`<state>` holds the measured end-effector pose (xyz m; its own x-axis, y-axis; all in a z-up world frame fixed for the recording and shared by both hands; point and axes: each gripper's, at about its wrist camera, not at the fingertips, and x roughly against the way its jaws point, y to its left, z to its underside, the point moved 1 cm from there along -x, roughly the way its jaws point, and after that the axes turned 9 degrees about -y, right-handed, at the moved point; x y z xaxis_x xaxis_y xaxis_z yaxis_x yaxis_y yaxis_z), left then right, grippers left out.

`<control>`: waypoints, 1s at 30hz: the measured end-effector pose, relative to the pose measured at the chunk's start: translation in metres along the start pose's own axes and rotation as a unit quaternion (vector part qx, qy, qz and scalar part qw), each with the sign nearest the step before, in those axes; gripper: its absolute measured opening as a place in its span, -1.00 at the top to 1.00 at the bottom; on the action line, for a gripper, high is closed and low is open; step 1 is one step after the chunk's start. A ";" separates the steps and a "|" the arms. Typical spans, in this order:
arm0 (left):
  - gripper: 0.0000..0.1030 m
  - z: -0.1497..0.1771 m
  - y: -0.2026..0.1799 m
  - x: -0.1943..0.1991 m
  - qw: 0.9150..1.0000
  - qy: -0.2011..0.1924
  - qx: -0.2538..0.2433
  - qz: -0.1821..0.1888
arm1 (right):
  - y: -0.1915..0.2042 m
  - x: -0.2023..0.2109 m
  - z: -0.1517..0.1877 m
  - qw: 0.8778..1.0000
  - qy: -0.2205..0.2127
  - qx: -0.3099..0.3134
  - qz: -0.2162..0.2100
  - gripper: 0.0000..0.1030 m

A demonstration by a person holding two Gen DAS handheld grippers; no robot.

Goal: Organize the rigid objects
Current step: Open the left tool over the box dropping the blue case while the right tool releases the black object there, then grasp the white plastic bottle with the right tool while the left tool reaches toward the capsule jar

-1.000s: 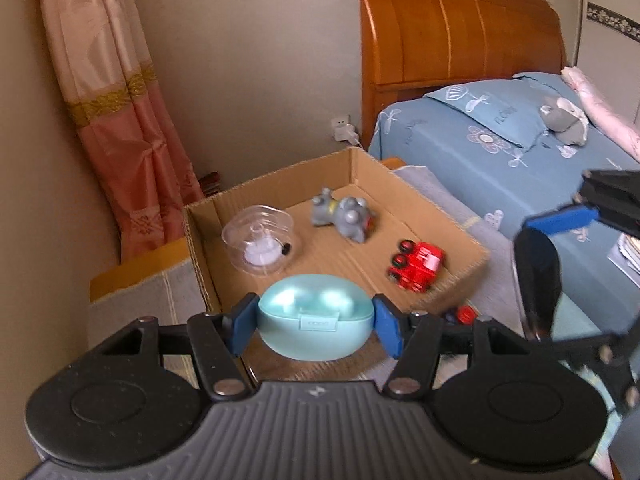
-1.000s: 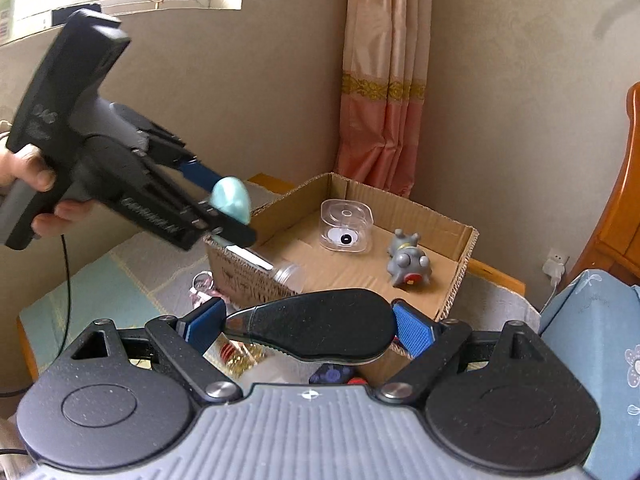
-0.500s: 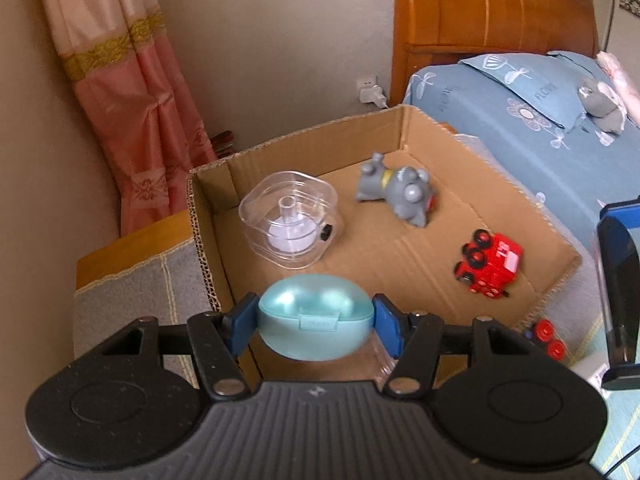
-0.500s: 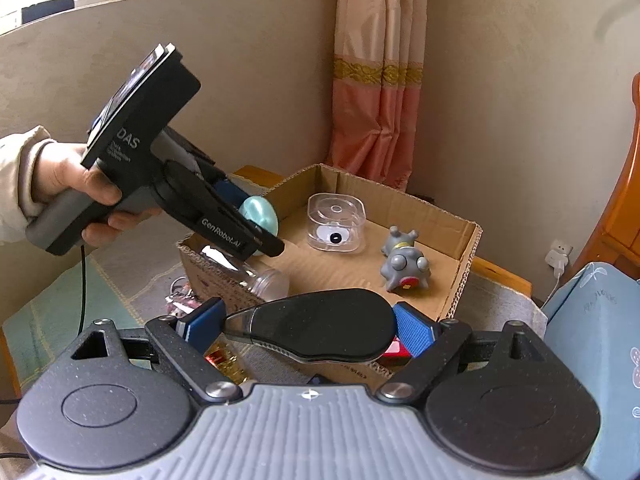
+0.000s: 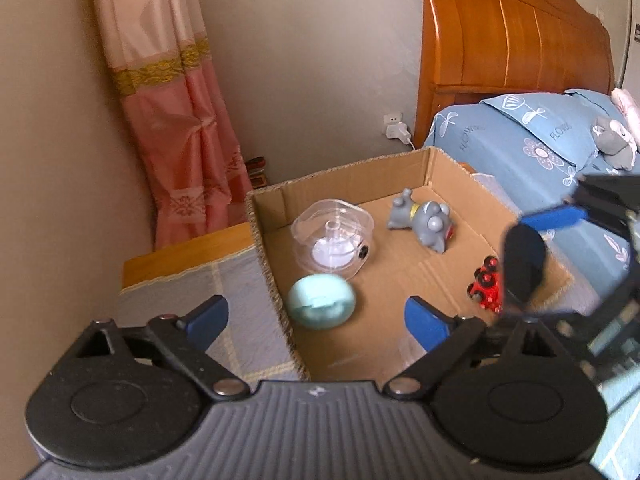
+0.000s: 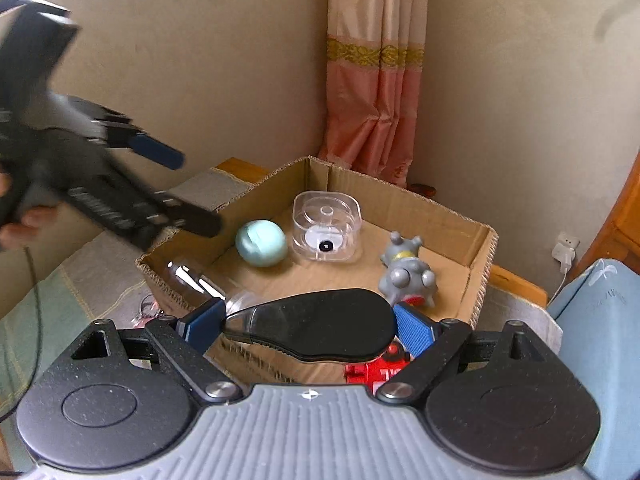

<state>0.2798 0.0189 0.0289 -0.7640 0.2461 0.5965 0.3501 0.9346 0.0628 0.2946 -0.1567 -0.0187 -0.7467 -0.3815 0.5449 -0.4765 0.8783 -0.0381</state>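
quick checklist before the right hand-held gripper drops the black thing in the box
1. Pale blue egg-shaped case released, lying in the cardboard box: ok.
2. Left hand-held gripper jaws just opened, nothing between them: ok.
3. Right hand-held gripper clamped on the flat black oval object: ok.
4. Bare floor left between the grey animal figurine and the clear plastic container: ok.
5. Left gripper clear of the drop path: cannot tell.
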 end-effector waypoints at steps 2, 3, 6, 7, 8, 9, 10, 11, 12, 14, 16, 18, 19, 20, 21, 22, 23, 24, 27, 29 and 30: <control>-0.86 0.003 0.001 0.008 1.000 -0.001 -0.001 -0.003 | 0.003 -0.009 -0.005 1.000 -0.001 0.003 0.005 -0.86; -0.87 0.004 0.001 0.011 1.000 -0.002 -0.002 -0.004 | 0.004 -0.012 -0.007 1.000 0.001 0.004 0.008 -1.00; -0.92 0.008 0.002 0.022 1.000 -0.007 -0.005 -0.006 | 0.009 -0.010 -0.010 1.000 0.003 0.005 0.011 -1.00; -0.93 0.009 0.001 0.026 1.000 -0.010 -0.006 -0.007 | 0.011 -0.008 -0.010 1.000 0.004 0.005 0.013 -1.00; -0.93 0.010 0.000 0.029 1.000 -0.011 -0.007 -0.007 | 0.013 -0.004 -0.009 1.000 0.004 0.006 0.014 -1.00; -0.93 0.011 -0.001 0.031 1.000 -0.012 -0.008 -0.008 | 0.015 0.000 -0.009 1.000 0.004 0.008 0.015 -1.00; -0.93 0.012 -0.002 0.034 1.000 -0.012 -0.008 -0.008 | 0.017 0.003 -0.008 1.000 0.006 0.010 0.017 -1.00; -0.93 0.014 -0.002 0.036 1.000 -0.013 -0.007 -0.008 | 0.018 0.005 -0.008 1.000 0.008 0.011 0.019 -1.00; -0.93 0.015 -0.003 0.039 1.000 -0.013 -0.008 -0.007 | 0.020 0.009 -0.006 1.000 0.010 0.013 0.024 -1.00; -0.93 0.019 -0.006 0.044 1.000 -0.013 -0.010 -0.007 | 0.024 0.018 -0.002 0.999 0.016 0.017 0.032 -1.00; -0.94 0.023 -0.009 0.050 1.000 -0.014 -0.012 -0.009 | 0.027 0.026 0.003 0.999 0.021 0.018 0.046 -1.00; -0.94 0.028 -0.013 0.056 1.000 -0.015 -0.012 -0.014 | 0.028 0.033 0.010 0.998 0.029 0.014 0.056 -1.00; -0.94 0.031 -0.015 0.058 1.000 -0.013 -0.013 -0.015 | 0.028 0.036 0.015 0.997 0.034 0.011 0.067 -1.00; -0.94 0.034 -0.018 0.061 1.000 -0.012 -0.013 -0.017 | 0.028 0.039 0.019 0.996 0.038 0.010 0.075 -1.00; -0.94 0.037 -0.020 0.063 1.000 -0.012 -0.013 -0.018 | 0.028 0.041 0.023 0.996 0.042 0.009 0.084 -1.00; -0.94 0.040 -0.023 0.065 1.000 -0.012 -0.014 -0.019 | 0.028 0.042 0.028 0.994 0.046 0.009 0.094 -1.00; -0.95 0.044 -0.025 0.067 1.000 -0.013 -0.014 -0.022 | 0.027 0.043 0.032 0.993 0.050 0.008 0.107 -1.00; -0.95 0.048 -0.028 0.068 0.999 -0.015 -0.015 -0.027 | 0.025 0.043 0.035 0.991 0.053 0.004 0.121 -1.00; -0.95 0.062 -0.034 0.071 0.999 -0.021 -0.018 -0.045 | 0.016 0.041 0.046 0.988 0.059 -0.021 0.142 -1.00; -0.95 0.072 -0.036 0.074 0.998 -0.024 -0.008 -0.052 | 0.012 0.039 0.055 0.985 0.065 -0.032 0.157 -1.00; -0.95 0.078 -0.037 0.074 0.998 -0.023 -0.003 -0.052 | 0.010 0.037 0.059 0.984 0.068 -0.039 0.159 -1.00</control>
<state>0.1682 0.0225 0.0085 -0.8198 0.1596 0.5499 0.2708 0.9543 0.1267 0.2350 -0.1794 -0.0484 -0.7805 -0.0461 0.6234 -0.1872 0.9687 -0.1627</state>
